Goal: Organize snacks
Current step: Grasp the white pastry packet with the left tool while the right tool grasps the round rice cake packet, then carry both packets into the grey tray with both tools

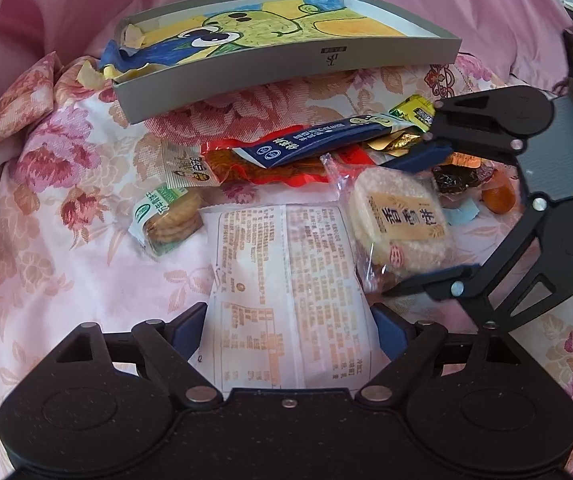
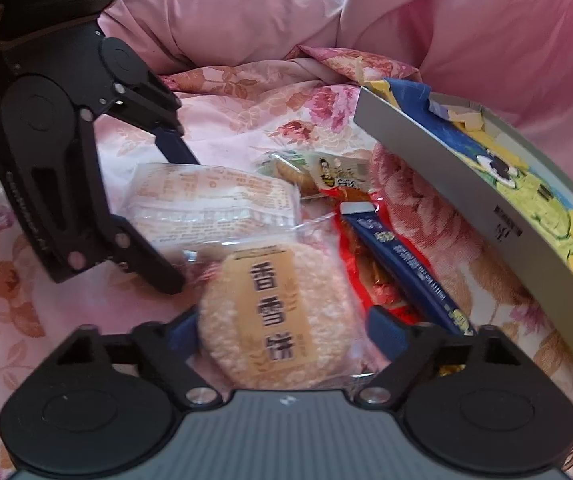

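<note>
- Left wrist view: my left hand-held gripper [image 1: 286, 330] grasps the white printed snack packet [image 1: 286, 280], blue pads on both its sides, on the floral bedspread [image 1: 46, 240].
- Right wrist view: my right hand-held gripper [image 2: 282, 328] straddles the round rice cracker pack [image 2: 274, 312]; whether its pads press, I cannot tell.
- Beyond lie a biscuit pack [image 1: 166, 220], a blue stick sachet [image 1: 326, 140], then the grey box lid [image 1: 286, 68].

Wrapped snacks lie heaped just beside a shallow grey box [image 1: 286, 76]: round rice cracker [image 1: 400, 228], flat white packet [image 1: 286, 280], blue stick [image 1: 326, 140].
</note>
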